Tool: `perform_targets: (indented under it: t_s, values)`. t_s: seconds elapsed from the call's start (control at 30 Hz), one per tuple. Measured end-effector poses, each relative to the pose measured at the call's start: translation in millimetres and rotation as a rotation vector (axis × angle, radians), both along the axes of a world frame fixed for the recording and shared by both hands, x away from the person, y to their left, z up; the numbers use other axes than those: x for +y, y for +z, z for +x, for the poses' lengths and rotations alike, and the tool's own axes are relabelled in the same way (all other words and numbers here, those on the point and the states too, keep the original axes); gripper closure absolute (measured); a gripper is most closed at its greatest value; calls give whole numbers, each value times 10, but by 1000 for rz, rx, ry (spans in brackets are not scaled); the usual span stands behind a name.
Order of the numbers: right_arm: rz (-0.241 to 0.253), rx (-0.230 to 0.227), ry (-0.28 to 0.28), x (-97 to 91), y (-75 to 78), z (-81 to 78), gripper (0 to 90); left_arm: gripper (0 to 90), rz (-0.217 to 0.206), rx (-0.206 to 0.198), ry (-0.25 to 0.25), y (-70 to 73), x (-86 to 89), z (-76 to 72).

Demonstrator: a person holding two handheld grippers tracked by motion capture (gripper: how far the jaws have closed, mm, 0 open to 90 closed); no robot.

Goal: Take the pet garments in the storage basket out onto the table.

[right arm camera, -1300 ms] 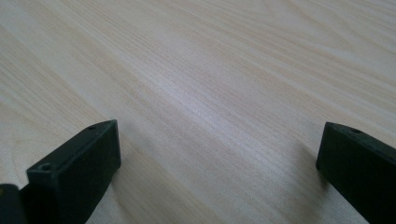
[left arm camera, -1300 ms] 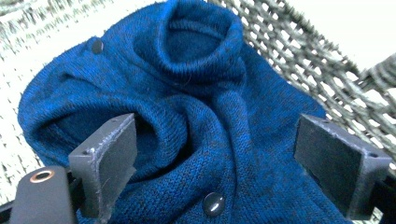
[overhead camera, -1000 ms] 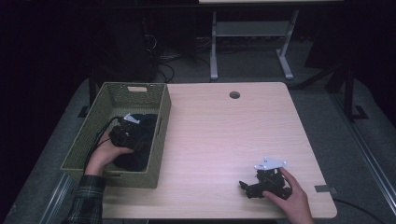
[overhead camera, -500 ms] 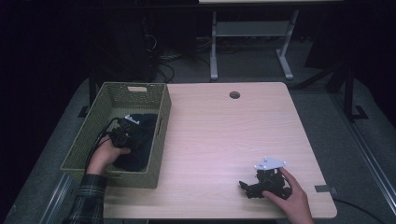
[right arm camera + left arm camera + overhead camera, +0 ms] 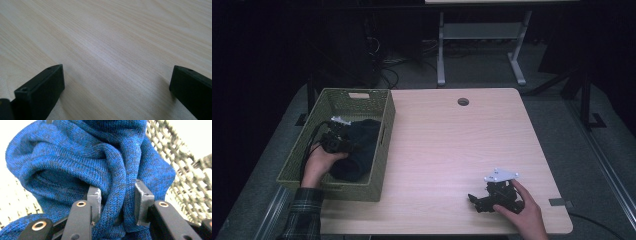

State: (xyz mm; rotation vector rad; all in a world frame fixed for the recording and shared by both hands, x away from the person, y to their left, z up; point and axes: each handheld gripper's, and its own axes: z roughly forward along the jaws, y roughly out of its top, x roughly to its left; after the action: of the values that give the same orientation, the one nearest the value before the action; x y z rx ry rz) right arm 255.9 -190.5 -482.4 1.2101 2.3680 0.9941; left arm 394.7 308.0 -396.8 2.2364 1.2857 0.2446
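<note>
Blue knit garment [image 5: 75, 165]: pinched at a bunched fold, so it can be lifted from the basket [image 5: 362, 95].
Left gripper [image 5: 116, 195]: fingers just closed, clamped on the fold.
Right gripper [image 5: 479, 199]: fingers spread wide, rested idle on the worktop [image 5: 452, 145].

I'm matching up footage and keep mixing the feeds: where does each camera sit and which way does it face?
High view: above the person's side, looking forward and down on the table; shows both forearms and hands.
Left gripper view: rides the left gripper, looking along its jaws, shut on the blue knit cloth.
Right gripper view: rides the right gripper, open jaws over bare wood.
Shared: the cloth in the basket appears in the high and left gripper views.
</note>
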Motion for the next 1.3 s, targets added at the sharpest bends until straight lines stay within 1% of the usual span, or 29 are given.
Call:
perform_targets:
  t_s: [0.03, 0.1, 0.23, 0.27, 0.3, 0.33, 0.43, 0.53, 0.67, 0.87, 1.03, 1.13, 1.3]
  values:
    - [0, -1, 0, 0, 0, 0, 0, 645, -7, -6, 2, 23, 25, -5]
    - [0, 0, 0, 0, 0, 0, 0, 650, -40, -25, 15, 72, 76, -17]
    - [0, 0, 0, 0, 0, 0, 0, 652, -113, -76, 45, 196, 172, -67]
    - [0, 0, 0, 0, 0, 0, 0, 653, -118, -85, 48, 223, 186, -79]
    - [0, 0, 0, 0, 0, 0, 0, 653, -139, -103, 51, 266, 208, -96]
    - [0, 0, 0, 0, 0, 0, 0, 653, -151, -111, 51, 294, 223, -107]
    - [0, 0, 0, 0, 0, 0, 0, 653, -206, -152, 60, 385, 259, -151]
    - [0, 0, 0, 0, 0, 0, 0, 653, -243, -188, 63, 463, 270, -189]
    - [0, 0, 0, 0, 0, 0, 0, 654, -272, -232, 65, 565, 262, -234]
    - [0, 0, 1, 0, 0, 0, 0, 654, -324, -286, 41, 699, 246, -299]
    - [0, 0, 1, 0, 0, 0, 0, 654, -350, -328, 12, 818, 198, -357]
    - [0, 0, 1, 0, 0, 0, 0, 654, -352, -351, 0, 882, 165, -383]
    - [0, -1, 1, 0, 0, 0, 0, 655, -372, -377, -25, 996, 85, -412]
